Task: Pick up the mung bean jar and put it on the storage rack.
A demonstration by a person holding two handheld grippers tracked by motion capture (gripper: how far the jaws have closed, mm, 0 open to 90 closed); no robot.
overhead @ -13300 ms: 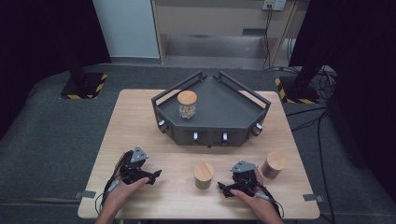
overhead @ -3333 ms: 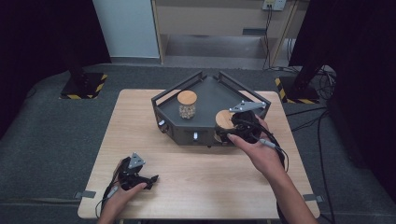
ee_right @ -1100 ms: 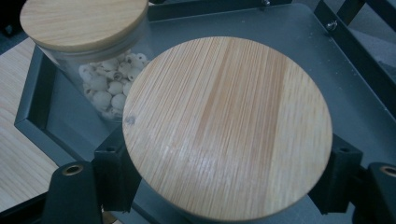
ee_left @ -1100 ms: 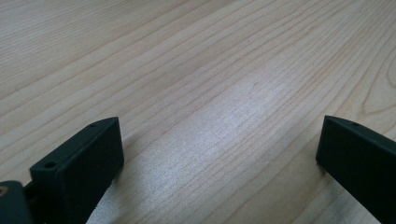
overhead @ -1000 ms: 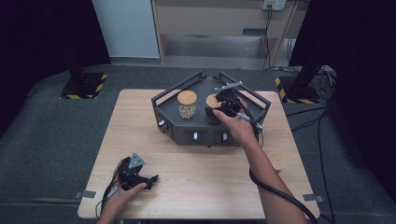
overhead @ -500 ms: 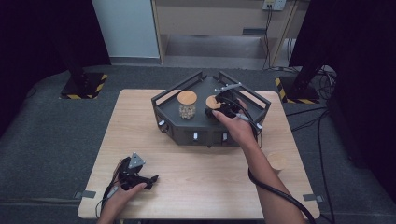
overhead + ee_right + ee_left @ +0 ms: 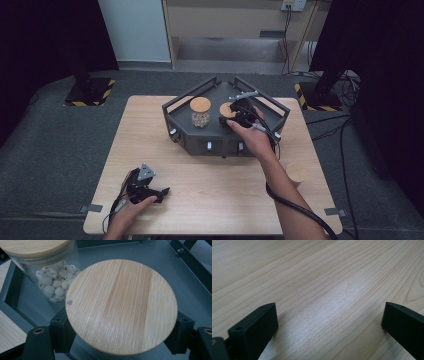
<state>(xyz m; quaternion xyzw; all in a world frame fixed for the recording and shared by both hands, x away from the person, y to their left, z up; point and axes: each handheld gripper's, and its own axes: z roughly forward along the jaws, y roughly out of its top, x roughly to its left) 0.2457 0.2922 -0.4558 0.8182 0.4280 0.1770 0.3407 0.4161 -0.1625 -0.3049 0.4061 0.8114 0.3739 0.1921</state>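
Worktop (image 7: 200, 200) – pale wood, long grain, set on grey floor. On its far half stands a dark metal tray (image 7: 272, 117) with rails and an angled front.

Inside the tray, left part: a glass jar of pale beads (image 7: 200, 112), wooden lid on, upright. Just beside it sits the second jar (image 7: 227, 111), its round bamboo lid (image 7: 121, 306) seen from above in the right gripper view.

Right hand-held gripper (image 7: 234, 116) reaches into the tray – jaws flank this jar below the lid, one each side, and have just been easing apart slightly; pads close against the jar.

A third wooden-lidded jar (image 7: 297, 173) stands on the worktop near the right forearm.

Left hand-held gripper (image 7: 162, 191) rests on the near worktop, jaws wide apart over bare wood.
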